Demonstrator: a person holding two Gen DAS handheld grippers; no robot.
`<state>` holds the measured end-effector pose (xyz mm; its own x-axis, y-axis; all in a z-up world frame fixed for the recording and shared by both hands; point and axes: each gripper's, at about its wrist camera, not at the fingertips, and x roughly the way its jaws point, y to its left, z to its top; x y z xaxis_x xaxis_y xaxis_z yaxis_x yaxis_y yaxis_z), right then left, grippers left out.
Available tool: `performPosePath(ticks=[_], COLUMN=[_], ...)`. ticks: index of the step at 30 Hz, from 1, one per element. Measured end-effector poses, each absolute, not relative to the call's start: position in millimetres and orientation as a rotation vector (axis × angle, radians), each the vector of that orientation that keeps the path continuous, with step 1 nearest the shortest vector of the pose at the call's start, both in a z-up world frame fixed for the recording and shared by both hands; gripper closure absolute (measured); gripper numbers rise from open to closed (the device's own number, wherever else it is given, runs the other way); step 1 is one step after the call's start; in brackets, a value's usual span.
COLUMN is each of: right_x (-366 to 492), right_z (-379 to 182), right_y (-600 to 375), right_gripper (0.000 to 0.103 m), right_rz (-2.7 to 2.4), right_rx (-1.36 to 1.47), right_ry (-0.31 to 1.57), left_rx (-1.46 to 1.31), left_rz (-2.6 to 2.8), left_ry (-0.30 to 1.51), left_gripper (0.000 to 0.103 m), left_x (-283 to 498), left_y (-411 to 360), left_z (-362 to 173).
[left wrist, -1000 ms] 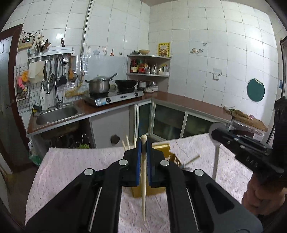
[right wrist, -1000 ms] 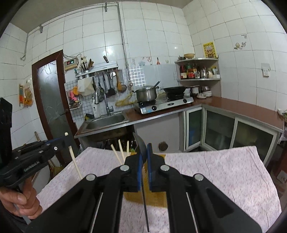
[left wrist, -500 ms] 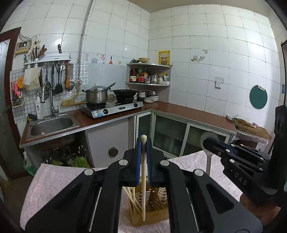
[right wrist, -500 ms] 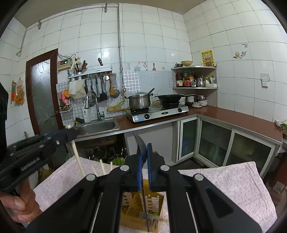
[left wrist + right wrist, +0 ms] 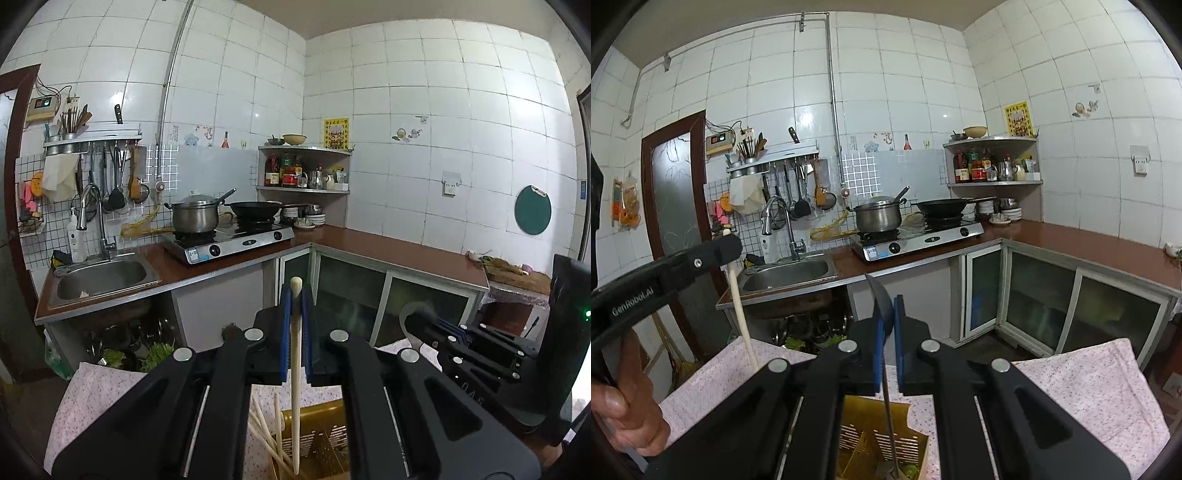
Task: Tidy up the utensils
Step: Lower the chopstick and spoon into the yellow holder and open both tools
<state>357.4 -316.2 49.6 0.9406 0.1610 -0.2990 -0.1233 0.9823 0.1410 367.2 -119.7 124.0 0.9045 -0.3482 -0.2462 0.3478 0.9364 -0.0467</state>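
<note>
My left gripper (image 5: pixel 295 295) is shut on a pale wooden chopstick (image 5: pixel 295 369) that hangs upright. The chopstick's lower end is over the yellow slotted utensil holder (image 5: pixel 325 424), where several chopsticks (image 5: pixel 264 432) lean in the left compartment. My right gripper (image 5: pixel 888 306) is shut on a thin metal spoon (image 5: pixel 888 406), bowl up, and the handle reaches down into the holder (image 5: pixel 871 439). Each gripper shows in the other's view: the right gripper (image 5: pixel 417 314) on the right side, the left gripper (image 5: pixel 729 247) with its chopstick (image 5: pixel 742 317) on the left side.
The holder stands on a table with a pink floral cloth (image 5: pixel 1089 387). Beyond it runs a brown L-shaped counter (image 5: pixel 388 251) with a sink (image 5: pixel 103 277), a stove (image 5: pixel 229 243) bearing a pot and a wok, and a corner shelf. A person's hand (image 5: pixel 628 417) grips the left tool.
Both grippers have moved forward over the table with their utensils. The yellow holder, earlier ahead of the fingertips, now lies beneath them at the bottom of both views.
</note>
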Motion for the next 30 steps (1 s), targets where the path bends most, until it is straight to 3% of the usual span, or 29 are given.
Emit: performPosePath(ticks=[17, 21, 22, 23, 30], right_x=[367, 359, 358, 357, 336], right_z=[-2, -16, -19, -22, -8], right_y=[-310, -311, -311, -312, -320], right_gripper=[0.094, 0.093, 0.088, 0.078, 0.072], right_rz=[0.144, 0.139, 0.139, 0.138, 0.132], right_rx=[0.134, 0.132, 0.130, 0.129, 0.115], right_ry=[0.362, 0.389, 0.397, 0.406, 0.388], left_rx=[0.004, -0.002, 0.000, 0.002, -0.042], left_rz=[-0.335, -0.341, -0.349, -0.346, -0.325], left_ry=[0.293, 0.329, 0.344, 0.346, 0.352], left_gripper=[0.098, 0.074, 0.064, 0.060, 0.054], left_x=[386, 385, 384, 383, 365], left_y=[-121, -116, -115, -113, -92], left_z=[61, 44, 38, 35, 33])
